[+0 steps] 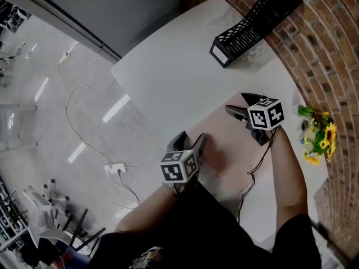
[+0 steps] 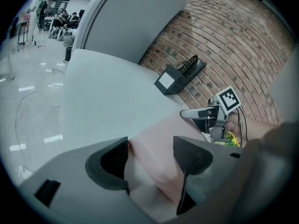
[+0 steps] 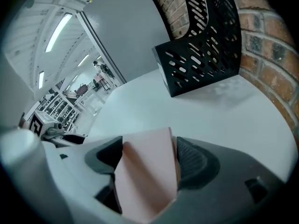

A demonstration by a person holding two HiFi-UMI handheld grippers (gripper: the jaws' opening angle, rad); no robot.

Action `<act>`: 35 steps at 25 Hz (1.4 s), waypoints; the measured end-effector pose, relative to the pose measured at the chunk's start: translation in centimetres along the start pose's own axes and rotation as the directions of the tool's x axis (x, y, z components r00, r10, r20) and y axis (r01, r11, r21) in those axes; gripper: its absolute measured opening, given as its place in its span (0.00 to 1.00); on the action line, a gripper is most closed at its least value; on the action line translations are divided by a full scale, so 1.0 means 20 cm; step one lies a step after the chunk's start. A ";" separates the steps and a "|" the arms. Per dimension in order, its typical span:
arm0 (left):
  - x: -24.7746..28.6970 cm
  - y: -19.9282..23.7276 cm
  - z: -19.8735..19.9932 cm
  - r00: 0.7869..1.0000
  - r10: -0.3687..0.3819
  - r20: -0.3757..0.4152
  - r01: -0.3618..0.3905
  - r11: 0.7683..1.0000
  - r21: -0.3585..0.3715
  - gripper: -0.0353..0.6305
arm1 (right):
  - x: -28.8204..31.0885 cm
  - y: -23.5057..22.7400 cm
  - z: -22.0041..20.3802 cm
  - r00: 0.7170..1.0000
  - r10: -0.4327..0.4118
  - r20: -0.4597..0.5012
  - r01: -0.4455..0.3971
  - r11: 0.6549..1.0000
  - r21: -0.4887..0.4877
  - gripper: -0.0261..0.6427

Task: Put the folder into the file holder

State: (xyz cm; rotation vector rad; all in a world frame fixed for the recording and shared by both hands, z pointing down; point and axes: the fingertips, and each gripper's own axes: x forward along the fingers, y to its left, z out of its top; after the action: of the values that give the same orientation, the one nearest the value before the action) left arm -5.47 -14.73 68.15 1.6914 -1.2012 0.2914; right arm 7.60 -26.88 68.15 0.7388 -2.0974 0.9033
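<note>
A pale pink folder (image 1: pixel 224 144) lies flat on the white table (image 1: pixel 168 77). My left gripper (image 1: pixel 190 140) is at the folder's near left edge, open, its jaws straddling that edge (image 2: pixel 163 143). My right gripper (image 1: pixel 234 101) stands open over the folder's far right corner (image 3: pixel 147 171), and the corner lies between its jaws. The black perforated file holder (image 1: pixel 252 27) sits at the table's far end against the brick wall, apart from both grippers. It shows too in the left gripper view (image 2: pixel 180 76) and in the right gripper view (image 3: pixel 205 41).
A brick wall (image 1: pixel 331 66) runs along the table's right side. Yellow flowers (image 1: pixel 320 136) stand by it near my right hand. A grey partition (image 1: pixel 112 10) closes the far left. Cables and a power strip (image 1: pixel 116 168) lie on the floor past the table's left edge.
</note>
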 end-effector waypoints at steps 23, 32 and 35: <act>-0.25 -0.24 0.38 0.977 -0.011 0.212 -0.033 0.979 0.203 0.49 | -0.47 0.17 0.35 0.938 -0.056 0.342 0.095 0.991 -0.097 0.57; -0.48 -0.47 0.66 0.932 -0.066 0.356 -0.068 0.934 0.351 0.49 | -0.88 0.34 0.58 0.818 -0.075 0.571 0.197 0.968 -0.156 0.57; -0.58 -0.55 0.75 0.902 -0.090 0.422 -0.098 0.909 0.404 0.49 | -1.01 0.40 0.62 0.757 -0.069 0.650 0.218 0.964 -0.152 0.57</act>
State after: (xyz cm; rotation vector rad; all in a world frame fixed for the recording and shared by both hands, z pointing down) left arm -6.95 -20.24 46.86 2.2097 -1.5492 0.1843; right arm 8.54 -27.56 43.08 1.1970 -2.6252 0.3262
